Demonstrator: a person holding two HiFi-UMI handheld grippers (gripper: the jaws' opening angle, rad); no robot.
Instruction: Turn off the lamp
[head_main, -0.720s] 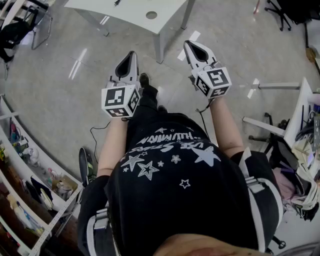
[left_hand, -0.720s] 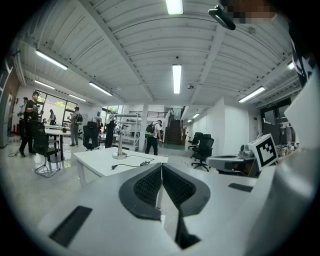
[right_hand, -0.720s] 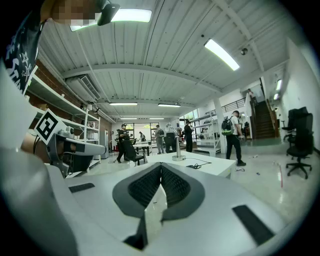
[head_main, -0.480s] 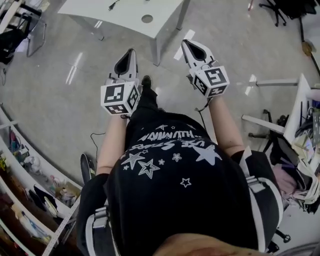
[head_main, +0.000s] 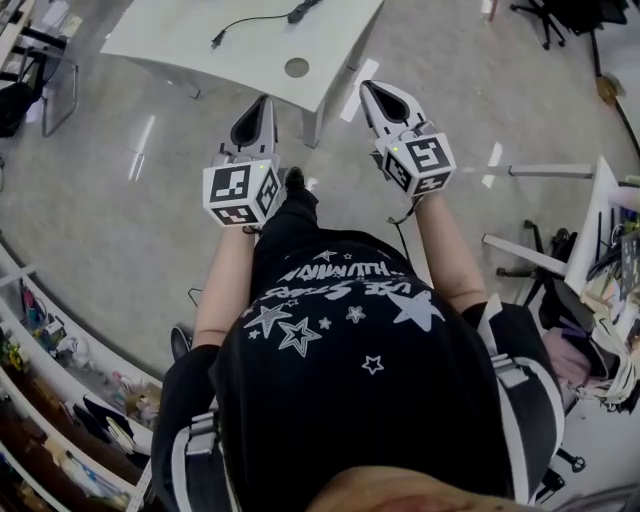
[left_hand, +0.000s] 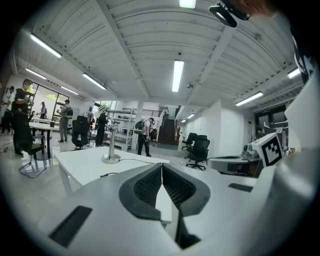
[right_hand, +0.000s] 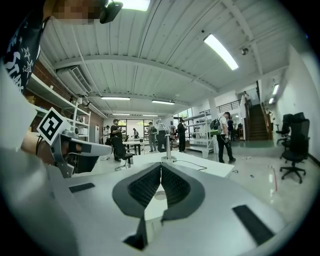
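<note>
Ahead of left tool (head_main: 262, 102), table (head_main: 180, 40) nearer

Open-plan office; white desks (head_main: 200, 40), swivel chairs (left_hand: 199, 149), strip lights (left_hand: 177, 75).

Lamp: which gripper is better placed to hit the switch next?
Right, probably. The lamp stands dead ahead of the right gripper; from the left gripper it sits off to the left. Both have shut, empty jaws.

Head view steeply downward, others sharing lamp (left_hand: 110, 157)
</note>
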